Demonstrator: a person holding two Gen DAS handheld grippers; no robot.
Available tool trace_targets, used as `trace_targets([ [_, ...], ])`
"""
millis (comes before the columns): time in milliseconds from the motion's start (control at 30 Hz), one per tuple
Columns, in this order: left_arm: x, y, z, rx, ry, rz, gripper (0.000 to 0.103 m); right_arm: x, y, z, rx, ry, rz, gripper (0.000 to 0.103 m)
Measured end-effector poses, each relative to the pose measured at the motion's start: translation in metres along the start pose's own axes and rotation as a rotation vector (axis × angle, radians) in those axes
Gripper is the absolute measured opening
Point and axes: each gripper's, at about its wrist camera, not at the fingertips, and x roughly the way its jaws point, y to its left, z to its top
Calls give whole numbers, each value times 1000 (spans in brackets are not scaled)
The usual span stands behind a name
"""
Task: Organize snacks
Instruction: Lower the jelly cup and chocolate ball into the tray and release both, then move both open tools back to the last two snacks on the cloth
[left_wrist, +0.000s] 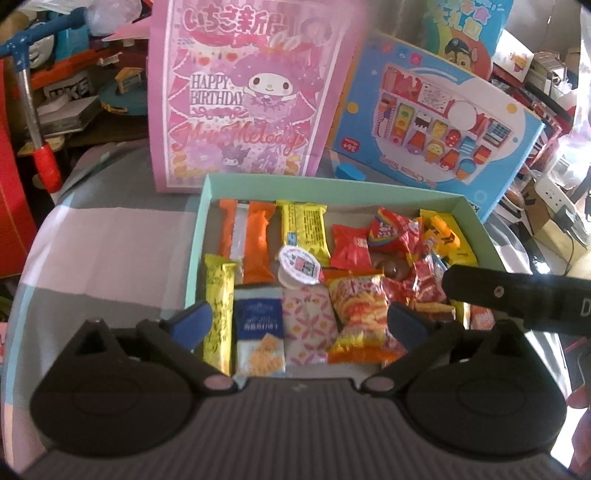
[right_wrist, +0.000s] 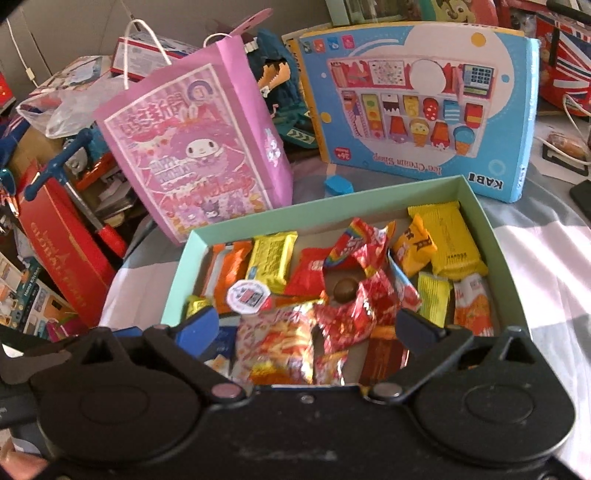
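While both grippers' fingers (left_wrist: 199, 325) gape empty over the snack box (left_wrist: 201, 221), a pink bag (left_wrist: 236, 92) stands behind

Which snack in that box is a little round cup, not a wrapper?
The small jelly cup with the white printed foil lid, lying among flat packets in the green box.
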Motion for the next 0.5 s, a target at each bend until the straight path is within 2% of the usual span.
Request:
trace_targets([
  [200, -16, 5, -20, 4, 7, 5, 103, -17, 6, -18, 5, 1, 8, 103],
  [500, -27, 31, -56, -8, 44, 25, 103, -24, 12, -52, 29, 48, 41, 103],
])
